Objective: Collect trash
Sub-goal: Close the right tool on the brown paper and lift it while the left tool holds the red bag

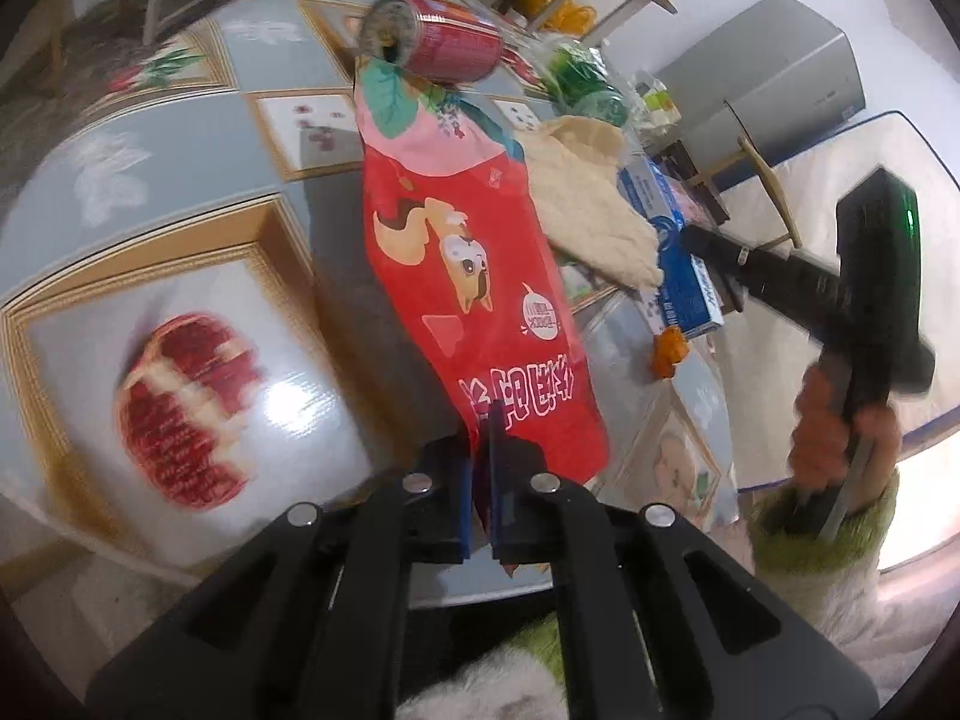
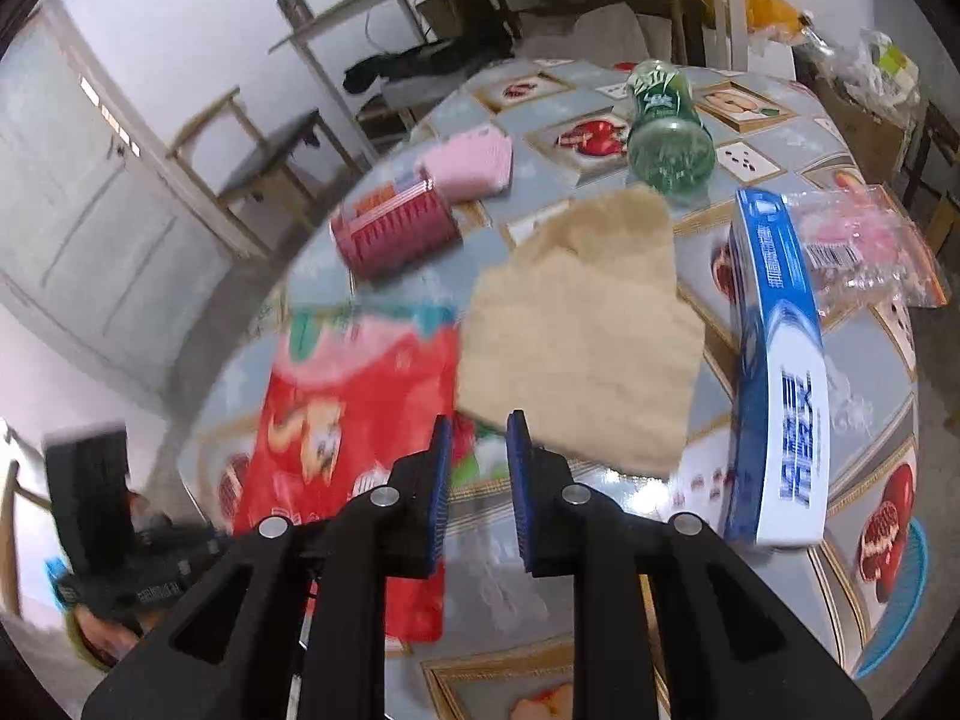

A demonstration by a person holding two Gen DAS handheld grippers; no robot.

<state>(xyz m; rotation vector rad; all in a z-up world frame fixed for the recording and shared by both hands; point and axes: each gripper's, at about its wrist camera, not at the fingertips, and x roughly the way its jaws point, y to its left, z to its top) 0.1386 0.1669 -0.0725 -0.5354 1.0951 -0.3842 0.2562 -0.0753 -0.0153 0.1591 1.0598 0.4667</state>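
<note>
The bench (image 2: 780, 138), covered in a fruit-patterned cloth, spread out ahead of both pairs of tongs. The red snack bag (image 1: 474, 276) was the largest piece of trash: the left tongs (image 1: 480, 468) were clamped on its near edge, and the bag stretched straight away from them over the bench. Seen from the right tongs (image 2: 477, 480), the same bag lay just to their left. The right tongs stood apart with nothing between the pads, above the bench. Directly beyond them lay a beige cloth (image 2: 582, 324), touching the bag's right side. To their right a blue and white box (image 2: 780, 372) rested lengthwise near the cloth. Beyond the far end of the bag a red can (image 1: 438, 36) lay on its side. Farther ahead of the right tongs lay a green plastic bottle (image 2: 669, 132), past the cloth. A small orange scrap (image 1: 669, 351) sat to the right of the left tongs, just beside the box.
</note>
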